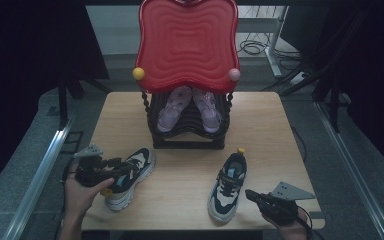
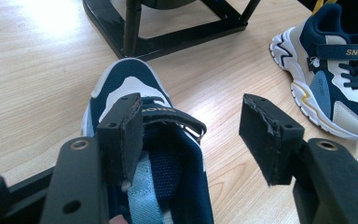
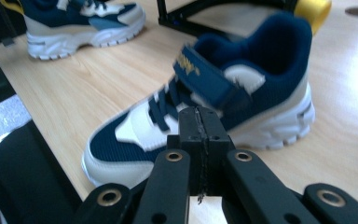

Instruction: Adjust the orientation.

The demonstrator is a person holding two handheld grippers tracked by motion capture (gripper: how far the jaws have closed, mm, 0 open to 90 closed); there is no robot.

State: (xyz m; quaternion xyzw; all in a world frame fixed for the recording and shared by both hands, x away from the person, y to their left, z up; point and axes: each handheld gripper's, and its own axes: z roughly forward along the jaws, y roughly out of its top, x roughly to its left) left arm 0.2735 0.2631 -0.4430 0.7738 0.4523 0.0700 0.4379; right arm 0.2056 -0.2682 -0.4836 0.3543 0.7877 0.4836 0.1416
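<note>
A light wooden table (image 1: 275, 145) stands on grey floor (image 1: 25, 150) in a dim room. Black curtains (image 1: 25, 45) hang at nine and three o'clock. Metal rails (image 1: 40, 175) flank the table; cables (image 1: 252, 47) coil at one o'clock.

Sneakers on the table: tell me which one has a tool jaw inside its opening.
The left sneaker, by the table's left edge: one jaw of the open left tool sits inside its collar. The right sneaker stands free, the shut right tool beside it.

The word "SNOOPY" stands in yellow letters on the dark blue strap of the right shoe (image 2: 335, 74). The yellow lettering on the left shoe's strap (image 2: 168, 114) is too foreshortened to read.
</note>
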